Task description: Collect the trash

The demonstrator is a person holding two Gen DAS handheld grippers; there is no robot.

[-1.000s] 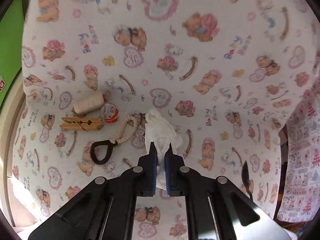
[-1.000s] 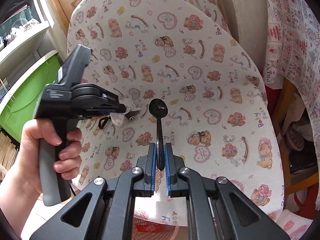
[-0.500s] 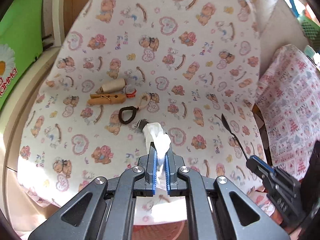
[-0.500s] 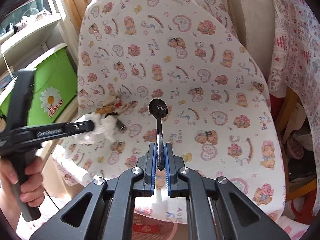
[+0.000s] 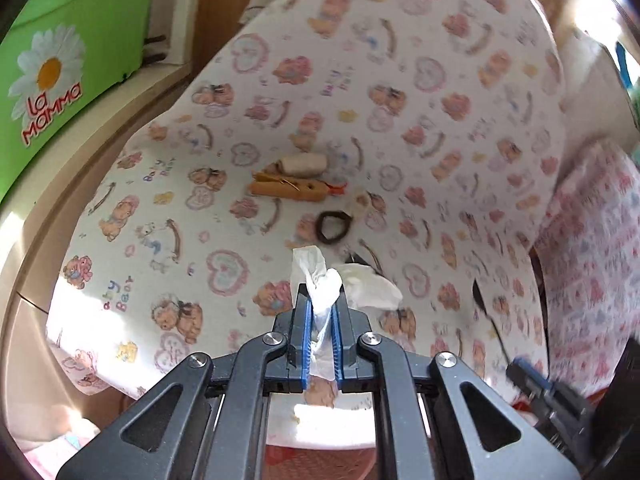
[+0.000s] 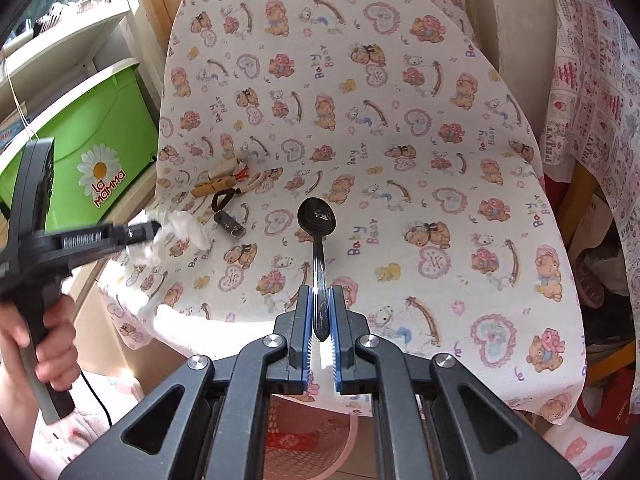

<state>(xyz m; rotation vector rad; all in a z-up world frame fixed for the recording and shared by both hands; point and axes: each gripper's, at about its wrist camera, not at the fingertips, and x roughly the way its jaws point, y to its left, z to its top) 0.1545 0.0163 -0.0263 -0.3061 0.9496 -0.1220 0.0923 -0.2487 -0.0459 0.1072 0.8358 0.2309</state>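
Observation:
My left gripper point(image 5: 320, 300) is shut on a crumpled white tissue point(image 5: 326, 286), held above the near left part of the teddy-bear cloth point(image 5: 400, 80). In the right wrist view that same left gripper point(image 6: 154, 228) comes in from the left with the tissue point(image 6: 180, 232) at its tip, a hand on its handle. My right gripper point(image 6: 320, 296) is shut on the handle of a black plastic spoon point(image 6: 316, 216), bowl pointing away, above the cloth point(image 6: 440, 120). In the left wrist view the spoon point(image 5: 480, 300) and the right gripper's blue pads show at the right edge.
On the cloth lie a wooden clothespin point(image 6: 210, 188), a thread spool point(image 6: 222, 168), a beaded cord with a dark loop point(image 6: 224, 198) and a small dark tube point(image 6: 228, 224). A green box point(image 6: 92, 152) stands left. A pink basket point(image 6: 312, 440) sits below the table edge.
My left gripper has lifted the tissue off the cloth and carried it back toward the table's near left edge. The right gripper with the spoon has shifted only slightly.

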